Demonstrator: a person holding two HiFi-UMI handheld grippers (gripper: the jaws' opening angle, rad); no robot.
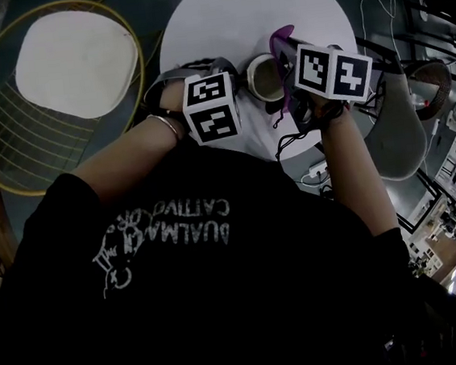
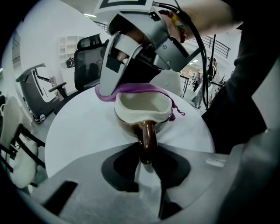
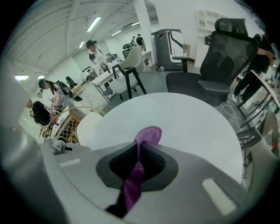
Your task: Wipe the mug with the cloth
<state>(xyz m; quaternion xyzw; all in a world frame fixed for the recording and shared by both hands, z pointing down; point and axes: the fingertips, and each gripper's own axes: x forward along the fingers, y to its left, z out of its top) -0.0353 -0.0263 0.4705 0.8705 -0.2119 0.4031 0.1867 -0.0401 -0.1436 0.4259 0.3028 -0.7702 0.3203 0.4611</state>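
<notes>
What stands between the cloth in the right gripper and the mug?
Nothing visible does. The right gripper holds the purple cloth at the far rim of the mug; the left gripper grips its handle.

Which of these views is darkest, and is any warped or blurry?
Head view is darkest: the black shirt fills the lower half, only the table is bright. Left gripper view: fisheye, black corners, mug sharp. Right gripper view: bright, bent lines, cloth soft.

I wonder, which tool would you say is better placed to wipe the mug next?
Right: the right tool pinches the cloth, draped at the mug's far rim; the left tool is busy clamping the handle.
</notes>
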